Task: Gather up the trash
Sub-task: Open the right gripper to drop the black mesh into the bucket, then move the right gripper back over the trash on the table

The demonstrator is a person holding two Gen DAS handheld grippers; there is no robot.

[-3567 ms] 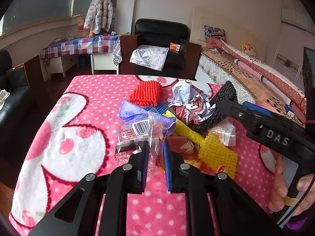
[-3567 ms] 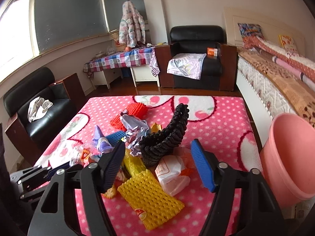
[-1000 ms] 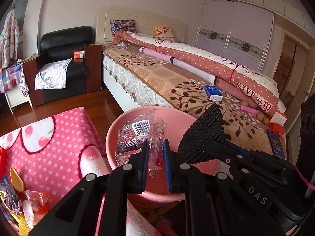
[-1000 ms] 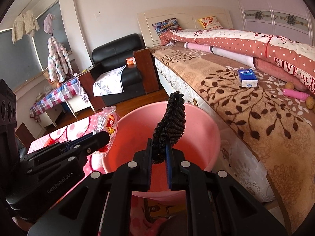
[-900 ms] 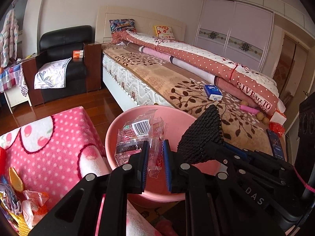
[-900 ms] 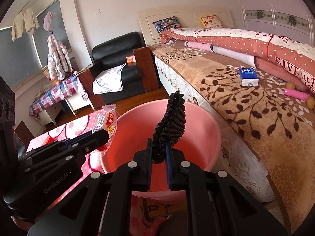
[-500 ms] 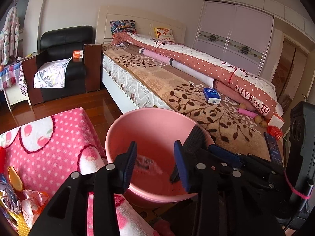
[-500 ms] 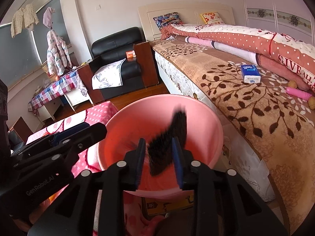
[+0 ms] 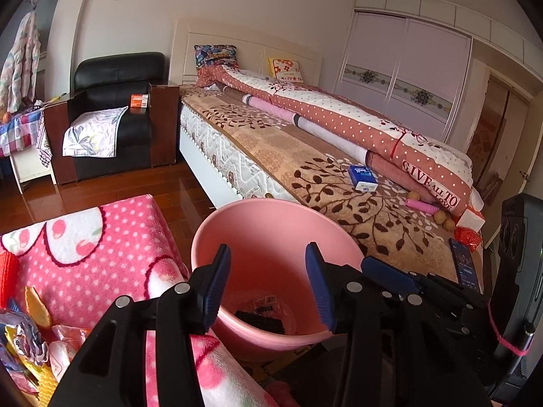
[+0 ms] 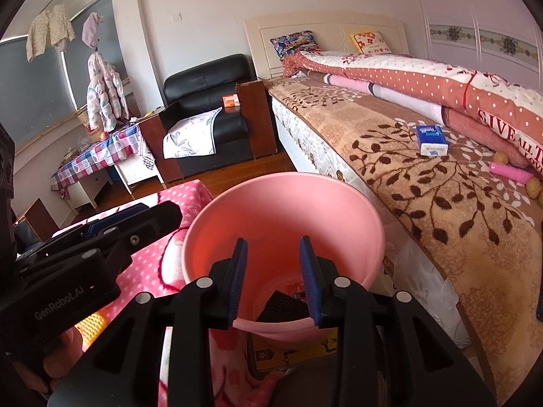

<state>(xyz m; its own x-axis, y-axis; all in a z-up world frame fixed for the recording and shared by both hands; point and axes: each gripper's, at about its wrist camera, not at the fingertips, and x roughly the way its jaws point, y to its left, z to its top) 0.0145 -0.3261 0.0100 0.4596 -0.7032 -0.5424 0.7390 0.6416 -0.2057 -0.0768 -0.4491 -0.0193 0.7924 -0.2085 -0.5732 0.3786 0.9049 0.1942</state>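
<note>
Both claws over pink bucket (image 9: 237, 217). Left claw (image 9: 268, 288), right claw (image 10: 274, 279) just opened, nothing between. Black mesh (image 10: 283, 308), wrapper (image 9: 268, 300) on bucket bottom. Remaining trash pile (image 9: 30, 349) on counter, left of left claw, nearer it.

Bed (image 9: 305, 149) beside black armchair (image 9: 112, 108), wooden floor (image 9: 101, 196), white wardrobe (image 9: 404, 68)
</note>
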